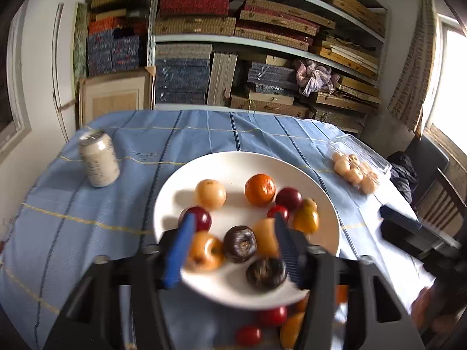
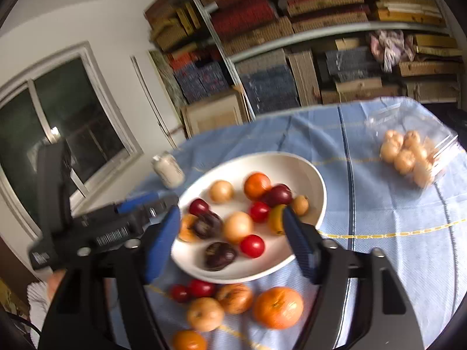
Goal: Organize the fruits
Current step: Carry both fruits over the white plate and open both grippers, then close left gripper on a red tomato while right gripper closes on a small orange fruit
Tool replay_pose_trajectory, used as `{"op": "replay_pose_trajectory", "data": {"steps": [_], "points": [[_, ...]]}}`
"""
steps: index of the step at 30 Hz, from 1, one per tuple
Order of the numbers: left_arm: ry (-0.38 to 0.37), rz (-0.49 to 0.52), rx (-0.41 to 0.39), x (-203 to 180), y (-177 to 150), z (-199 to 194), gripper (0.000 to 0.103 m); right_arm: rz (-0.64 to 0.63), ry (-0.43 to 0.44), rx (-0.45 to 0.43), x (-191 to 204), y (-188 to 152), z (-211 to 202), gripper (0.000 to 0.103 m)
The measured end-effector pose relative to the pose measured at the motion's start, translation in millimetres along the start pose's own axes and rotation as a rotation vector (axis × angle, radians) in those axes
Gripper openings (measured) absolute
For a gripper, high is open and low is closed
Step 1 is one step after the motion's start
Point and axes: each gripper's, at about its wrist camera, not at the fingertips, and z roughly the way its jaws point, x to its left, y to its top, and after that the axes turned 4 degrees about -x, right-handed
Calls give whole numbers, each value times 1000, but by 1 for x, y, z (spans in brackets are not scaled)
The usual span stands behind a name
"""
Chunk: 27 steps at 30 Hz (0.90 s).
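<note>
— How are the grippers seen?
— Both the left gripper (image 1: pixel 233 248) and right gripper (image 2: pixel 230 242) are spread, empty, above the plate (image 2: pixel 306 169).
— And the loose orange (image 2: pixel 278 307)?
— It lies near the plate; it should be approached slowly and pinched gently.

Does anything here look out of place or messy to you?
Somewhat. Several fruits, including a big orange and two small red ones, lie loose on the blue tablecloth in front of the white plate rather than on it. Nothing looks spilled or broken; both grippers hover open and empty.
</note>
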Motion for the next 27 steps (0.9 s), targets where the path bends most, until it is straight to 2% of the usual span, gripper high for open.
{"op": "replay_pose_trajectory", "data": {"steps": [2,5,9,12,18,23,27], "points": [[26,55,14,-5,-11,-9,68,3,29,-35,8,1,-21,87],[73,130,54,-6,-36,-16,68,14,49,-43,16,-7,-44,90],[67,131,98,0,-67,-20,68,27,52,-42,18,-34,-69,92],[60,127,89,2,-84,-19,68,63,40,-66,7,-57,-85,94],[71,192,78,-8,-95,-14,68,204,39,-37,-22,-66,-83,94],[84,252,101,-16,-101,-6,68,192,28,-22,-20,-65,-79,95],[78,258,122,-17,-101,2,72,187,30,-1,-18,-66,-73,95]]}}
